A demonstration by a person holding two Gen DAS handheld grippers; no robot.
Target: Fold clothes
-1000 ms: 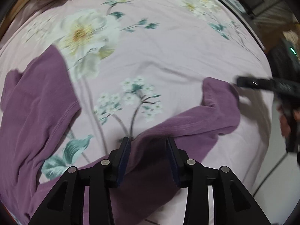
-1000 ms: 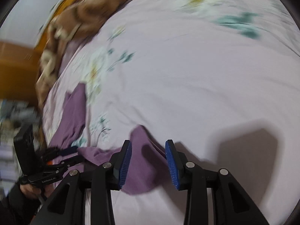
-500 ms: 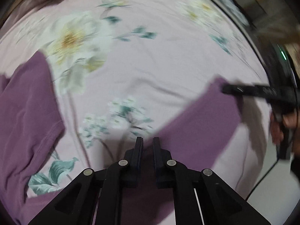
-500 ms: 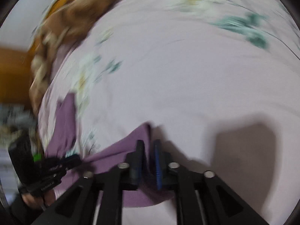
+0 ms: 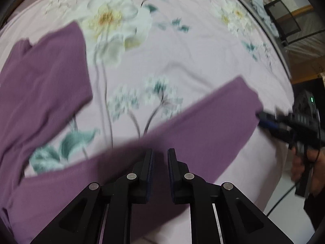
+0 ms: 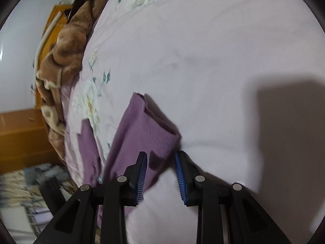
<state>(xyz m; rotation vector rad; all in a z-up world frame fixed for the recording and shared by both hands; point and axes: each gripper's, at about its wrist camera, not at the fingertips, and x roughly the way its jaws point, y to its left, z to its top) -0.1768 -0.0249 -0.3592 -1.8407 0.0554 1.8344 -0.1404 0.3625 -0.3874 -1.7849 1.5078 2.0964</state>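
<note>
The purple garment [image 5: 203, 134] lies spread and unfolded near the bed [image 5: 182, 57] edge; folding has barely begun. Both jaws are opening: the left gripper [image 5: 160, 158] narrowly over fabric, the right gripper [image 6: 160, 162] straddling the sleeve end, unpinched.

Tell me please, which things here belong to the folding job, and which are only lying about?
For the job:
- purple garment
- left gripper, jaws opening above the garment
- right gripper, jaws opening astride the garment's end
- floral bedsheet, the work surface

Only lying about:
- brown blanket
- wooden furniture
- black chair
</note>
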